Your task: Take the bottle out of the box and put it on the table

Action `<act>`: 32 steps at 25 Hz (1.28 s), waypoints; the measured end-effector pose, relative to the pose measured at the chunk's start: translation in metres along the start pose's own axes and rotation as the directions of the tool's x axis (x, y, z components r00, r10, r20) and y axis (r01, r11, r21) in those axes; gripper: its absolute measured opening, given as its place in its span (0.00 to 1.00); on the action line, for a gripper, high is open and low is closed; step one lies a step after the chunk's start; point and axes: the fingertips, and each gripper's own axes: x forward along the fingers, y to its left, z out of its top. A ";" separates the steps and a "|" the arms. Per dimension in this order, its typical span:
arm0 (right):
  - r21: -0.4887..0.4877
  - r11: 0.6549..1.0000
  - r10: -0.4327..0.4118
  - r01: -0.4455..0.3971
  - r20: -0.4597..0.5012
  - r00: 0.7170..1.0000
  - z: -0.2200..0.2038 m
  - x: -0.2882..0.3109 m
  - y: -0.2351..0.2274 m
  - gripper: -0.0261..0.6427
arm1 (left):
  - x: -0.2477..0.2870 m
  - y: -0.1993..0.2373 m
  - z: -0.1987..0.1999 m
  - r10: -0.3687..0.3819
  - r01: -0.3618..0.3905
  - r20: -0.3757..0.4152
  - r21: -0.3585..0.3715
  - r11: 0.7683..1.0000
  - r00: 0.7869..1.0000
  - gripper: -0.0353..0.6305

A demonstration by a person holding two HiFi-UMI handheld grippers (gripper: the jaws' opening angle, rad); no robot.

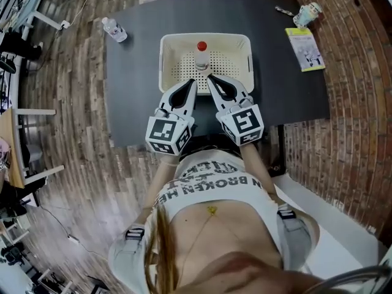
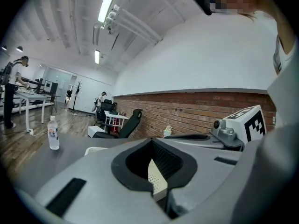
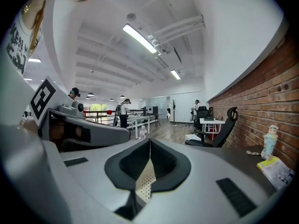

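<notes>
Extraction not begun: the red-capped bottle [image 1: 201, 55] stands upright inside the white perforated box [image 1: 168, 48] mid-tabletop [image 1: 135, 90], with left tool [image 1: 193, 82] and right tool [image 1: 209, 78] both closed, empty, at the box's near rim.

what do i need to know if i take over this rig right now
Left gripper: jaws shut, empty, tips over the near edge of the white perforated plastic box.
Right gripper: jaws shut, empty, beside the left one.
The clear plastic bottle with a red cap stands upright inside the box, just beyond both sets of tips; neither holds it.
The box sits on the dark grey table. A second clear plastic bottle stands at the table's far left corner, out of the way.
Done: nothing yet.
Left: open the jaws, grip the red-capped bottle, lift it out, set it on the table.
</notes>
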 end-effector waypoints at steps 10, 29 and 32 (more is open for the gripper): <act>0.004 0.997 -0.082 0.082 -0.014 0.997 -0.008 0.023 0.009 0.05 | -0.007 0.037 -0.011 -0.060 0.061 -0.034 0.014 0.998 0.998 0.06; -0.022 1.000 -0.009 0.009 -0.026 1.000 -0.009 0.011 -0.035 0.05 | 0.030 0.008 -0.012 -0.012 0.012 -0.030 0.003 1.000 0.999 0.06; -0.019 1.000 0.007 -0.008 -0.028 1.000 -0.011 0.010 -0.037 0.05 | 0.033 0.006 -0.015 0.002 -0.002 -0.039 -0.001 1.000 0.999 0.06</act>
